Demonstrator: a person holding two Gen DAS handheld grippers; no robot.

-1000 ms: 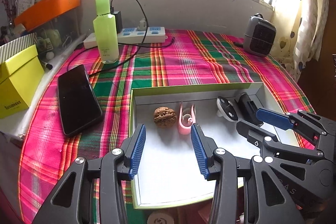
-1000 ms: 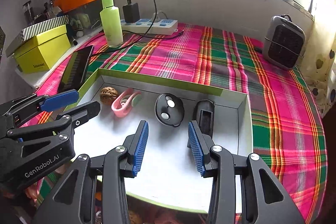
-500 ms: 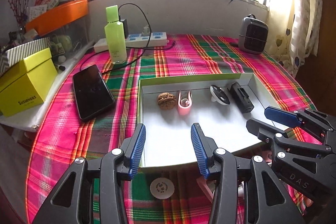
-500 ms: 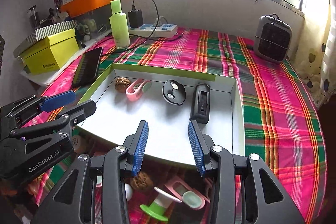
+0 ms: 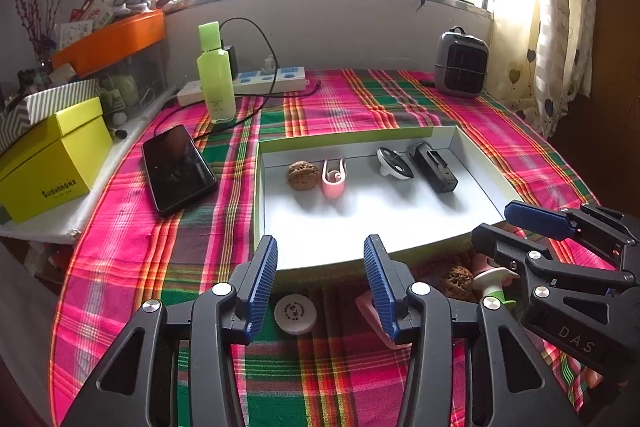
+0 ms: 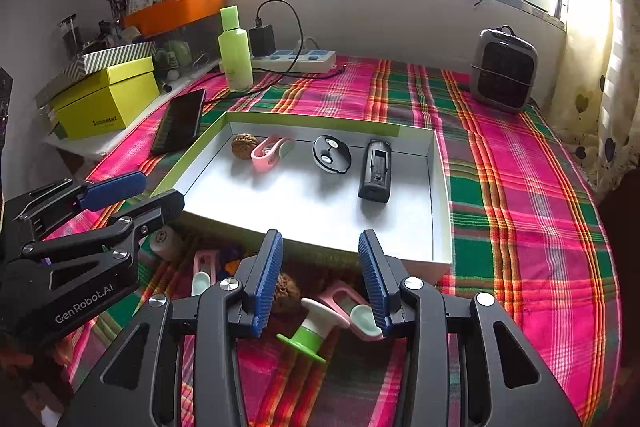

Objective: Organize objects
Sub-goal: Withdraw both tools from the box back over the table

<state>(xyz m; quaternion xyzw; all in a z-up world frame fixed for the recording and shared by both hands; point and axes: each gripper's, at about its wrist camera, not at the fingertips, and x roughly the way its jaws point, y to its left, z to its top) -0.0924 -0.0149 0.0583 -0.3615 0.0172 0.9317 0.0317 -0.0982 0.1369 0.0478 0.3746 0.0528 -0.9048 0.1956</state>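
A white tray with a green rim (image 5: 352,137) (image 6: 308,118) lies on the plaid cloth. Along its far side sit a walnut (image 5: 303,175) (image 6: 244,145), a pink clip (image 5: 334,178) (image 6: 269,151), a round black piece (image 5: 394,163) (image 6: 332,153) and a black box (image 5: 434,167) (image 6: 376,171). On the cloth in front of the tray lie a white cap (image 5: 295,313), a second walnut (image 6: 286,291), a green-and-white spool (image 6: 314,331) and pink clips (image 6: 352,307). My left gripper (image 5: 320,259) (image 6: 148,193) and right gripper (image 6: 320,255) (image 5: 496,221) hover open over the tray's near edge with nothing between their fingers.
A black phone (image 5: 178,169) lies left of the tray. Behind it stand a green bottle (image 5: 216,83), a power strip (image 5: 276,81) and a yellow box (image 5: 52,159). A small grey heater (image 6: 504,69) sits at the back right beside the curtain.
Both grippers have drawn back from over the tray toward its near edge. The loose items on the cloth in front of the tray have come into view. Jaw openings look the same.
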